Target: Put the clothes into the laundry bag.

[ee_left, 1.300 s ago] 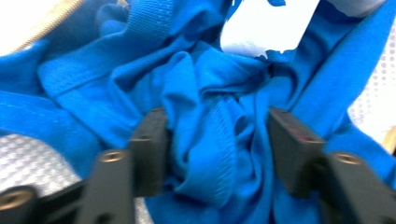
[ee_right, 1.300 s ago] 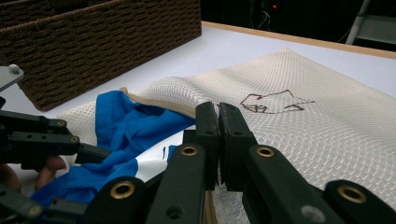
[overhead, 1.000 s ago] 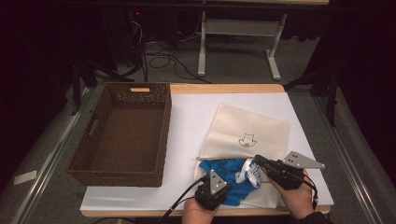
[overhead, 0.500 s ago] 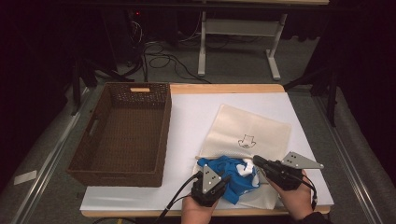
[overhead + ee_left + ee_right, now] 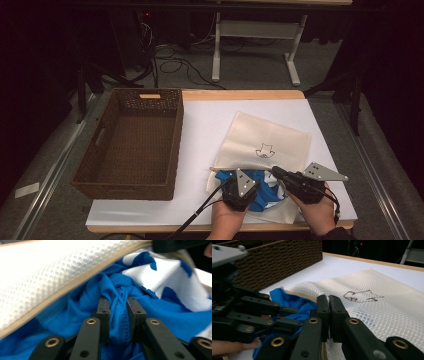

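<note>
Left gripper [image 5: 117, 312]: jaws narrow, clamped on a hemmed fold of the blue and white garment [image 5: 155, 312], having just opened slightly. Right gripper [image 5: 329, 302]: jaws pressed together on the edge of the cream mesh bag [image 5: 372, 312], near its zipper. Garment lying partly inside the mesh bag, at its open mouth, blue cloth bulging out from there toward the person. Left of the mesh bag, well apart from it, a brown wicker basket [image 5: 102, 142] with nothing visible inside
</note>
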Tool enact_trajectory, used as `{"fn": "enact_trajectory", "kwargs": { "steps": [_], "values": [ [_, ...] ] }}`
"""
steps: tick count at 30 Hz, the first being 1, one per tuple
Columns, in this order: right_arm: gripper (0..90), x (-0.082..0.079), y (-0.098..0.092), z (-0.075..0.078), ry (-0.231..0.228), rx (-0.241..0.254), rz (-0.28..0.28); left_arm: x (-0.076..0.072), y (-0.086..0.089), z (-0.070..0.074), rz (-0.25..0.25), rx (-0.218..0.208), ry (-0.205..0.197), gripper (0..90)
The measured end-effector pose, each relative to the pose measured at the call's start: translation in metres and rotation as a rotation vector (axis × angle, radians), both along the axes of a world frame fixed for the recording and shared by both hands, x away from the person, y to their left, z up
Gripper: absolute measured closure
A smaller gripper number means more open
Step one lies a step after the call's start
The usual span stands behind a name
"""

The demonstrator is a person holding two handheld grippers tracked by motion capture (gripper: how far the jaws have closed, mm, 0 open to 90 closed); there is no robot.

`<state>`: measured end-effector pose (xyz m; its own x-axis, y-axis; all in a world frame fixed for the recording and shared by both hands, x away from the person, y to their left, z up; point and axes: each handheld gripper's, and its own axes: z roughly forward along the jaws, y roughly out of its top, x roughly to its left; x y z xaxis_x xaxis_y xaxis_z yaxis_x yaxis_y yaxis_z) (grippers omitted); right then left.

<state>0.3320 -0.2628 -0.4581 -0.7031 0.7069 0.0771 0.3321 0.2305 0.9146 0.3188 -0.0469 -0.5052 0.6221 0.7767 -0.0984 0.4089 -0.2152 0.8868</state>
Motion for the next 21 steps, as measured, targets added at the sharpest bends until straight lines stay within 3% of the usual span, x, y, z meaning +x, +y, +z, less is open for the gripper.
{"fn": "enact_trajectory", "kwargs": {
  "steps": [2,7,10,13,15,16,17,19,20,21],
  "values": [
    [88.8,0.000,0.000,0.000,0.008,0.002,-0.002,0.001,0.001,-0.001,0.002,0.001,0.008,69.1],
    [88.8,0.001,0.001,0.000,0.010,0.004,-0.001,-0.008,0.018,0.005,-0.014,-0.051,0.017,42.1],
    [88.8,0.000,0.001,0.000,0.005,0.001,0.000,-0.019,0.029,0.010,-0.002,-0.067,-0.007,27.1],
    [88.8,0.000,0.001,0.000,0.004,0.001,0.001,-0.026,0.035,0.010,-0.028,-0.069,0.009,19.1],
    [88.8,0.000,0.002,0.000,0.007,0.002,-0.001,-0.025,0.033,0.005,-0.065,-0.011,0.037,16.8],
    [88.8,0.000,0.002,0.000,0.006,0.000,0.000,-0.025,0.033,0.005,-0.065,-0.011,0.037,16.3],
    [88.8,0.000,0.002,0.000,0.006,0.001,0.000,-0.020,0.026,-0.005,-0.093,0.051,0.116,16.3],
    [88.8,0.000,0.002,0.000,0.007,0.001,0.000,-0.016,0.019,-0.013,-0.116,0.113,0.194,18.6],
    [88.8,0.000,0.002,0.000,0.007,0.001,0.000,-0.016,0.017,-0.016,-0.117,0.140,0.201,21.3],
    [88.8,0.000,0.002,0.000,0.008,0.002,-0.001,-0.017,0.016,-0.016,-0.114,0.149,0.180,23.9]
  ]
}}
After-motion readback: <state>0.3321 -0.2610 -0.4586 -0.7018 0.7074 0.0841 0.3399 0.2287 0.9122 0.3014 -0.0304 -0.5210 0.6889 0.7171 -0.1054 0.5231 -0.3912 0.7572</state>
